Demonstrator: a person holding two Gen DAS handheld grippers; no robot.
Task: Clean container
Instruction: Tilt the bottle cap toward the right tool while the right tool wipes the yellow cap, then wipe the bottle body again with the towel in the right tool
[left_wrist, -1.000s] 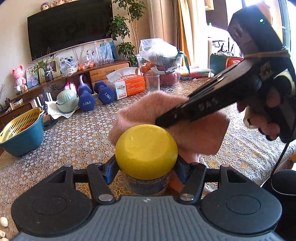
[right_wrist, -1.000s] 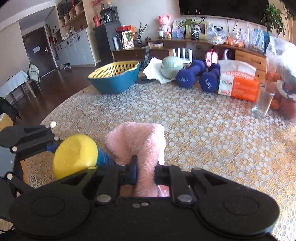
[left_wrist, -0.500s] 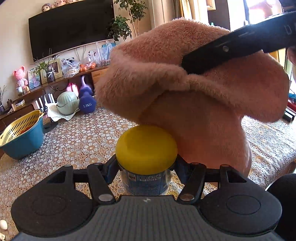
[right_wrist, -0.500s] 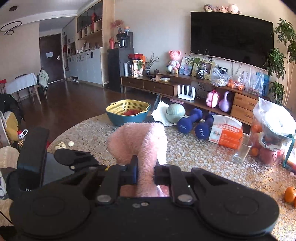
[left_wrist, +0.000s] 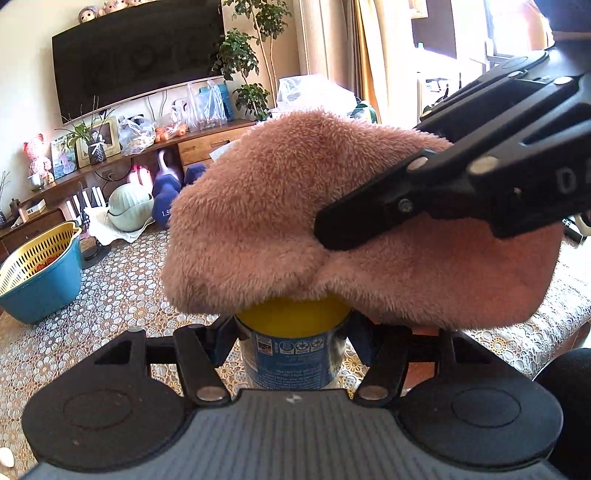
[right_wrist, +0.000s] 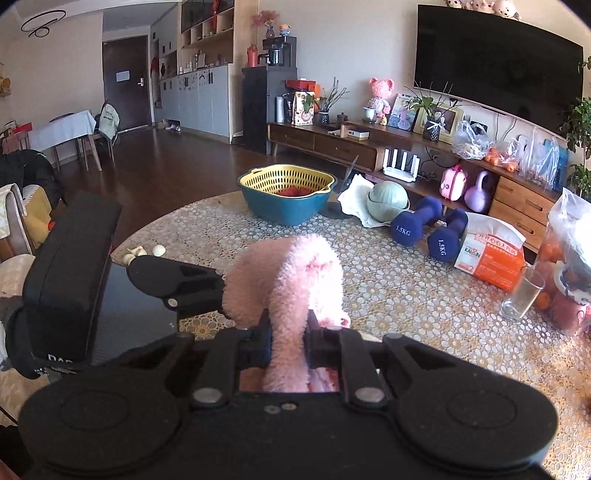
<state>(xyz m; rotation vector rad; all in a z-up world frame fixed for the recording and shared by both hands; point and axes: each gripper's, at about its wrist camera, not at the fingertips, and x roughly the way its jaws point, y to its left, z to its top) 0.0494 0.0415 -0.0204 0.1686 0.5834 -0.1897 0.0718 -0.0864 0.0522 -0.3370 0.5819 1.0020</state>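
In the left wrist view, the left gripper (left_wrist: 291, 343) sits at the lower centre of the frame with its jaws pressed against the sides of the container (left_wrist: 293, 354), a blue-labelled can with a yellow lid (left_wrist: 291, 314). The can seems to be held upright just above the patterned tablecloth (left_wrist: 110, 314), probably so it stays fixed while it is wiped. Across the middle of the frame, a pink fluffy cloth (left_wrist: 277, 214) drapes over the lid, covering most of its top. The right gripper (left_wrist: 325, 236) enters from the upper right, pinching the cloth from above; that grip likely lets the loose fabric hang down and rub the lid.

In the right wrist view, the right gripper (right_wrist: 286, 325) occupies the lower centre, jaws clamped on a fold of the pink fluffy cloth (right_wrist: 291, 273), which bulges up ahead of them. The container itself is hidden beneath the cloth here. The left gripper's body (right_wrist: 74, 273) shows at the left edge. Farther back lie a blue basin with a yellow strainer (right_wrist: 288, 192) and two blue dumbbells (right_wrist: 428, 229), well apart from the work.
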